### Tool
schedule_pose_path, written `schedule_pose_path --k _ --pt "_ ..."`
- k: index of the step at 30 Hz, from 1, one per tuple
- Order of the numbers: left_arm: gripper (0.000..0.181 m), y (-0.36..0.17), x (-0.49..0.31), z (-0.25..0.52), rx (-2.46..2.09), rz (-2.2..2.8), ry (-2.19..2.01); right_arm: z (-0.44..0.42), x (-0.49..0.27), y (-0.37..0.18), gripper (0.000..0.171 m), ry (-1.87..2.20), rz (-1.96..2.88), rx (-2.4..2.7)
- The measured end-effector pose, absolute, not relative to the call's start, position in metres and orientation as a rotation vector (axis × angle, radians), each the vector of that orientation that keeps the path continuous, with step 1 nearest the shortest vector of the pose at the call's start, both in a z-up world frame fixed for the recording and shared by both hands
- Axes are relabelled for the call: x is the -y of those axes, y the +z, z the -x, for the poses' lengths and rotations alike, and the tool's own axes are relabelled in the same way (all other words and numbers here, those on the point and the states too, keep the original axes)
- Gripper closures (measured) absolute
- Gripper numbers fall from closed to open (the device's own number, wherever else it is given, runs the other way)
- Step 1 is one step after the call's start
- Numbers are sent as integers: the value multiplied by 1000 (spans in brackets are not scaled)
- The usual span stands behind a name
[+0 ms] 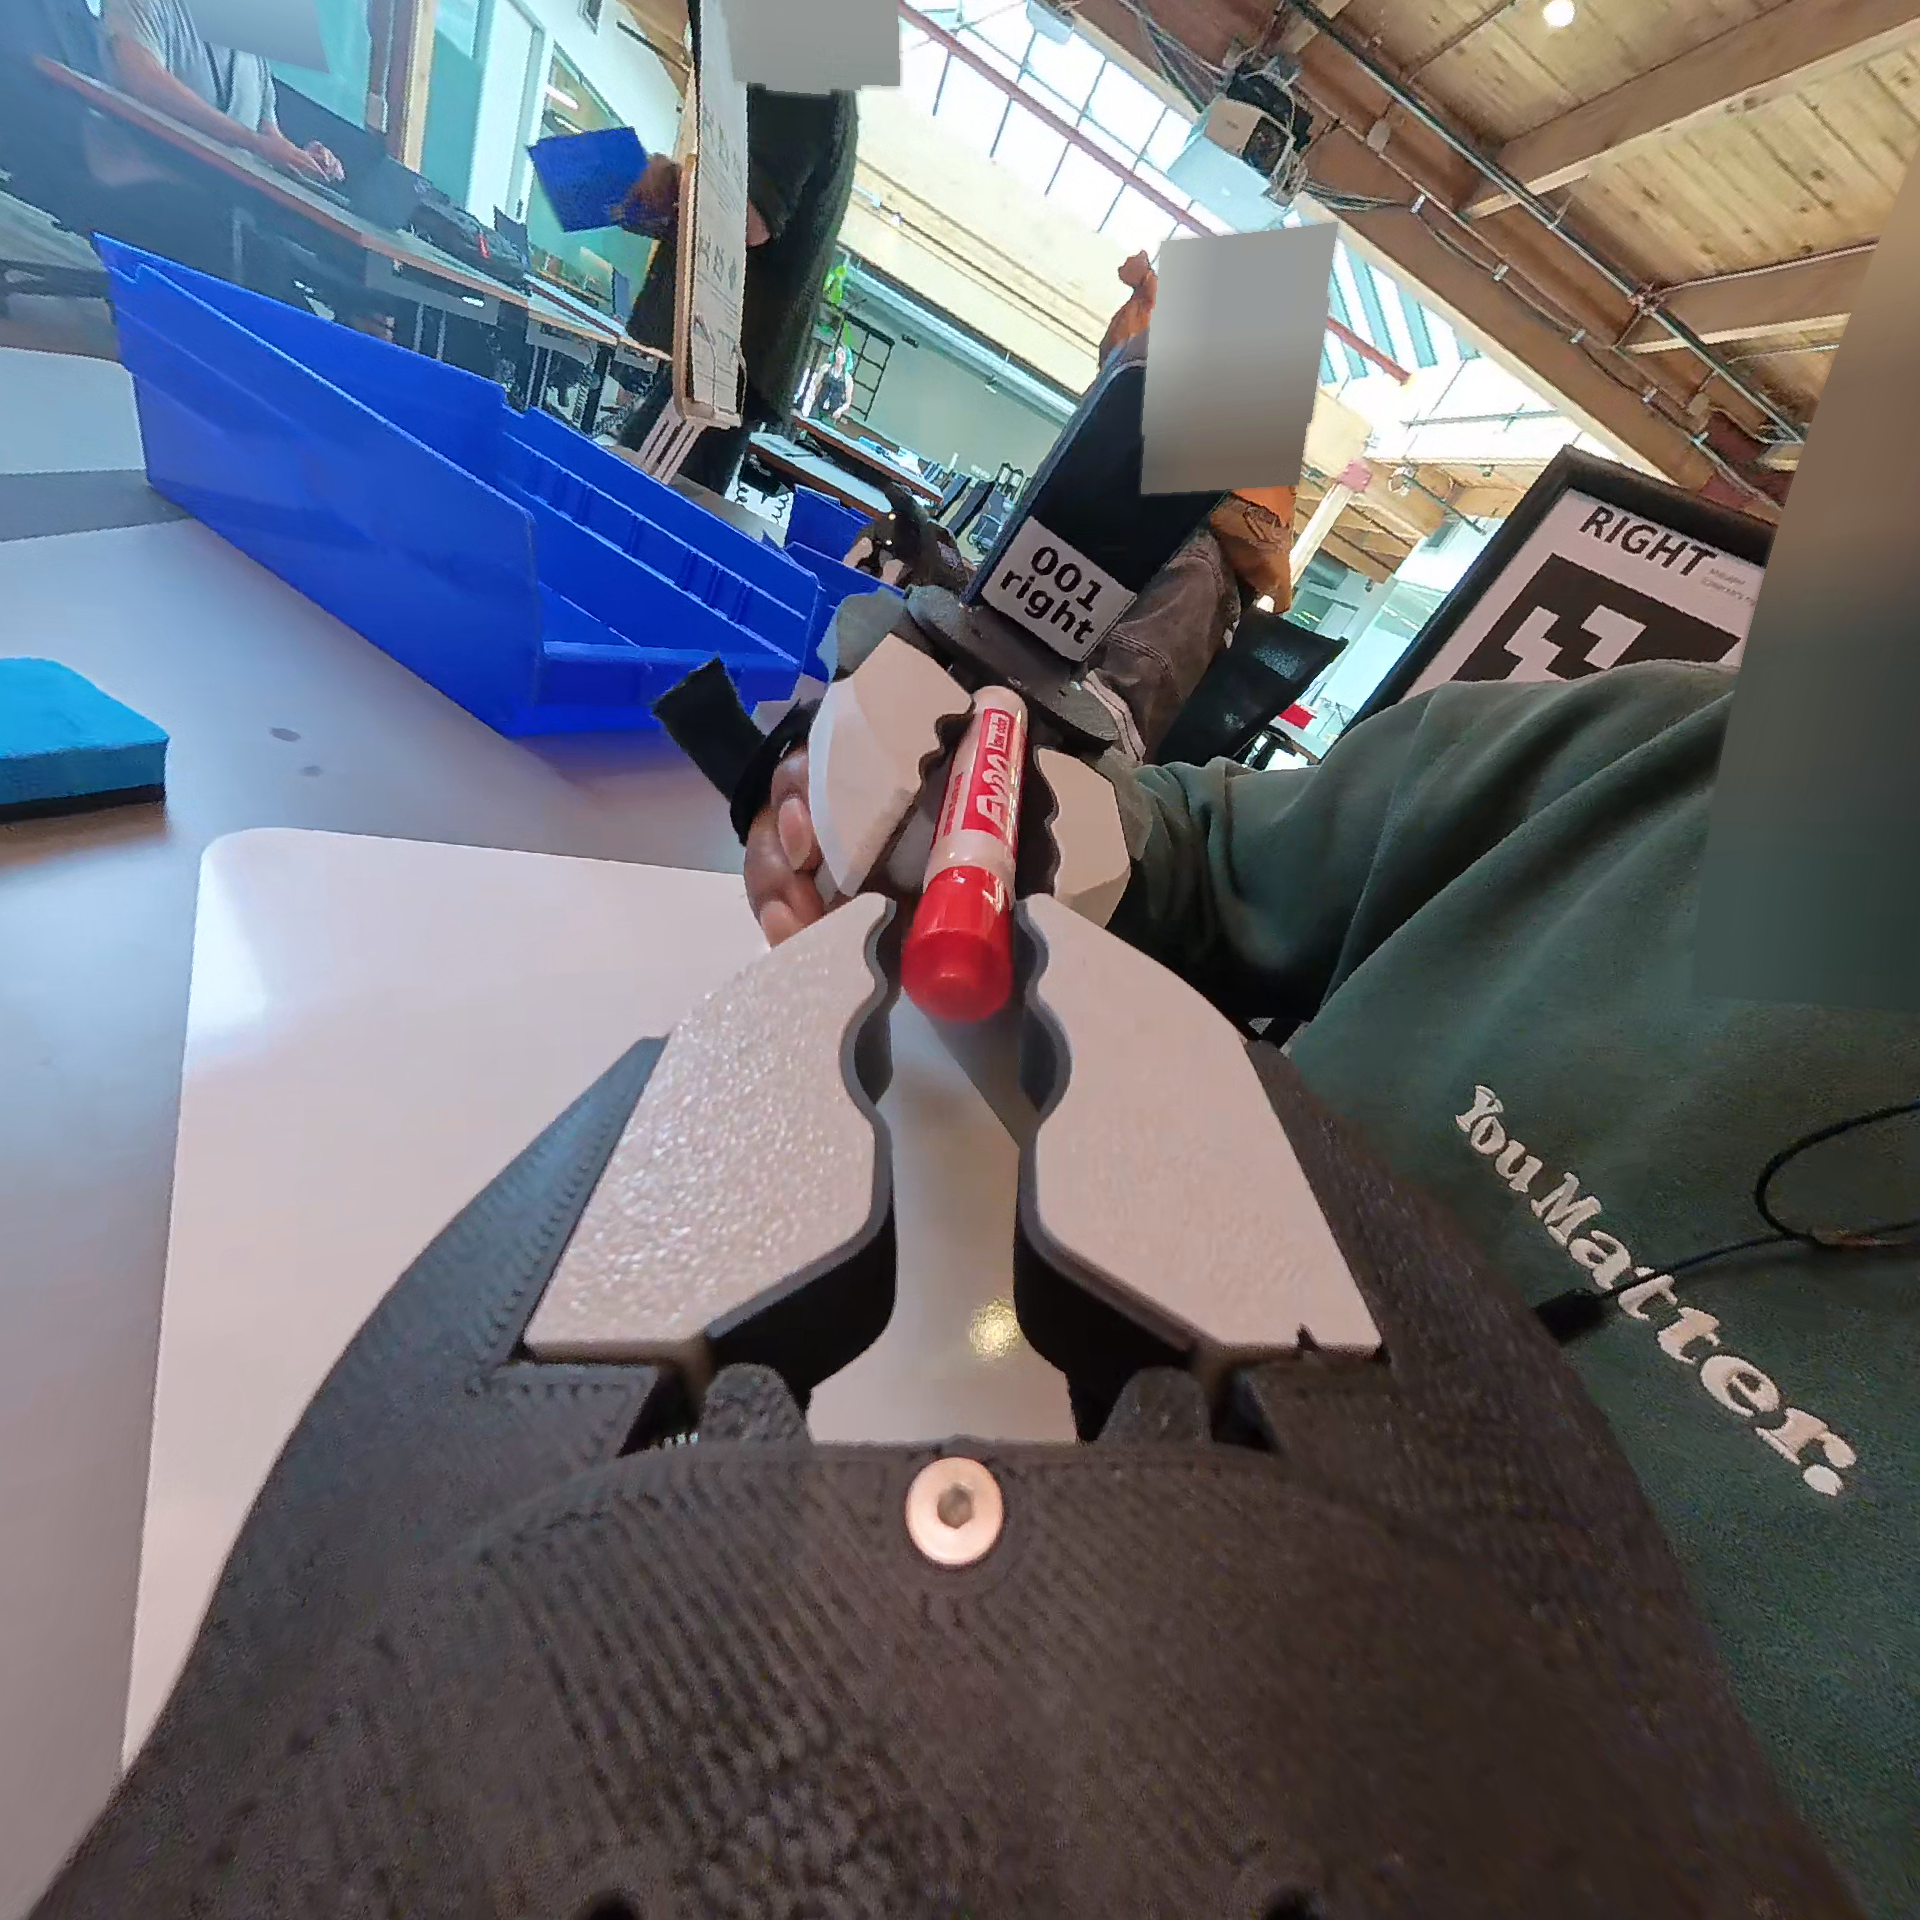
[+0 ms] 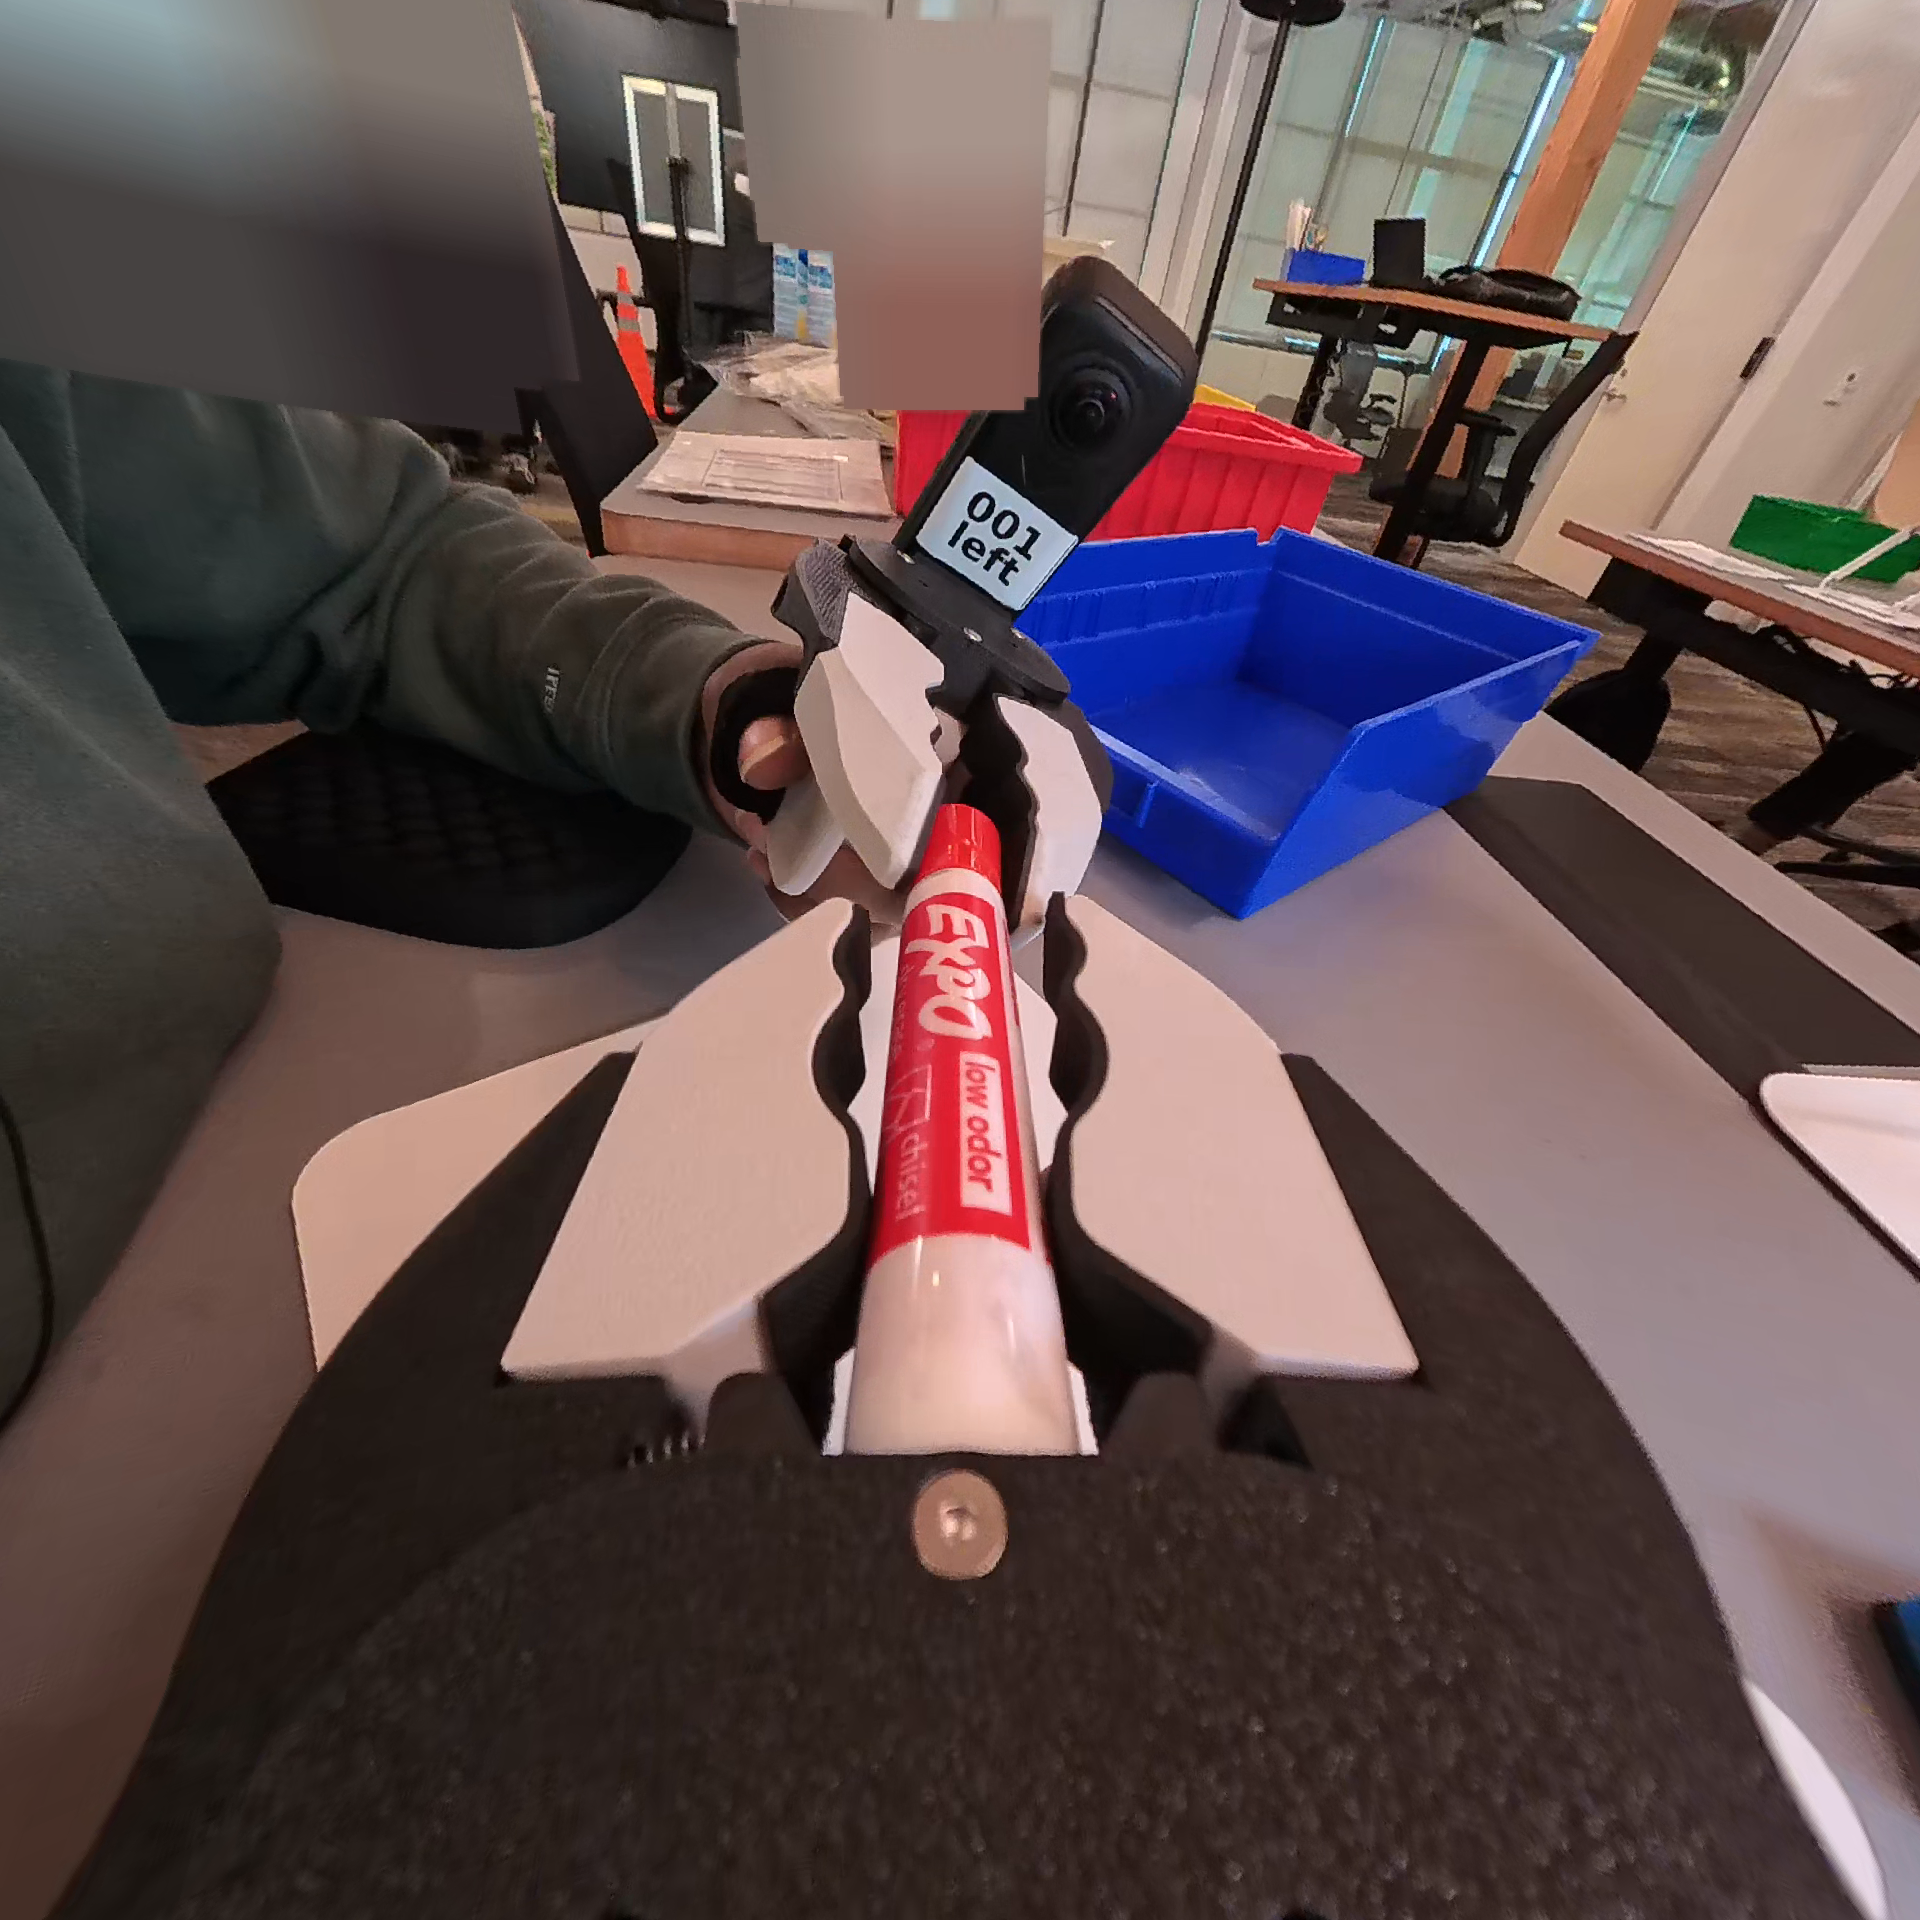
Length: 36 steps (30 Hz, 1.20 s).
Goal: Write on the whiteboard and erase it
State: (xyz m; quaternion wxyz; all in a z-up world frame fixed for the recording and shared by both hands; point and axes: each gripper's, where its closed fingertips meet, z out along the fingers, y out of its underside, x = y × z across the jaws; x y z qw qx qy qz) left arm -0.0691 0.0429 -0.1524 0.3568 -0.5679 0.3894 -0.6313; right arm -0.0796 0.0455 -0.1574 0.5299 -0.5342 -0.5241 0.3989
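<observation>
A red-capped whiteboard marker (image 2: pixel 956 1091) runs between both grippers above the white whiteboard (image 1: pixel 416 1039). My right gripper (image 2: pixel 951 925) is shut on the marker's white and red barrel; it also shows in the left wrist view (image 1: pixel 971 873). My left gripper (image 1: pixel 954 925) faces it tip to tip and is closed around the red cap (image 1: pixel 956 945); it shows in the right wrist view (image 2: pixel 956 873) with the cap end (image 2: pixel 961 842) between its fingers. A blue eraser (image 1: pixel 73 738) lies on the grey table left of the board.
Long blue bins (image 1: pixel 416 499) stand behind the board; one open blue bin (image 2: pixel 1299 727) and a red bin (image 2: pixel 1226 468) sit beyond the grippers. The person's green sleeve (image 1: pixel 1403 883) is close by. Another white board corner (image 2: pixel 1849 1143) lies at the right. My left and right fingertips are right by each other.
</observation>
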Motion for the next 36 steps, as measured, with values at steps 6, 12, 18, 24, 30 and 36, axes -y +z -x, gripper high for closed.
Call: schedule_pose_path --k 6,12,18,24,30,36 --pt "161 -152 -42 68 -1013 1445 -1622 81 -45 -156 138 1065 1300 1200" --pt "162 -153 -40 71 -1068 1448 -1608 84 -43 -154 139 1103 1299 1176" --pt "162 -151 -40 73 -1060 1442 -1646 86 -42 -150 139 1126 1290 1176" --pt "162 -148 -39 72 -1072 1437 -1625 85 -40 -147 140 1164 1281 1179" --pt "162 -146 -38 74 -1115 1431 -1526 82 -38 -146 140 1198 1281 1184" --pt "162 -177 -79 152 -982 1542 -1193 9 -65 -141 139 1055 1327 1057"
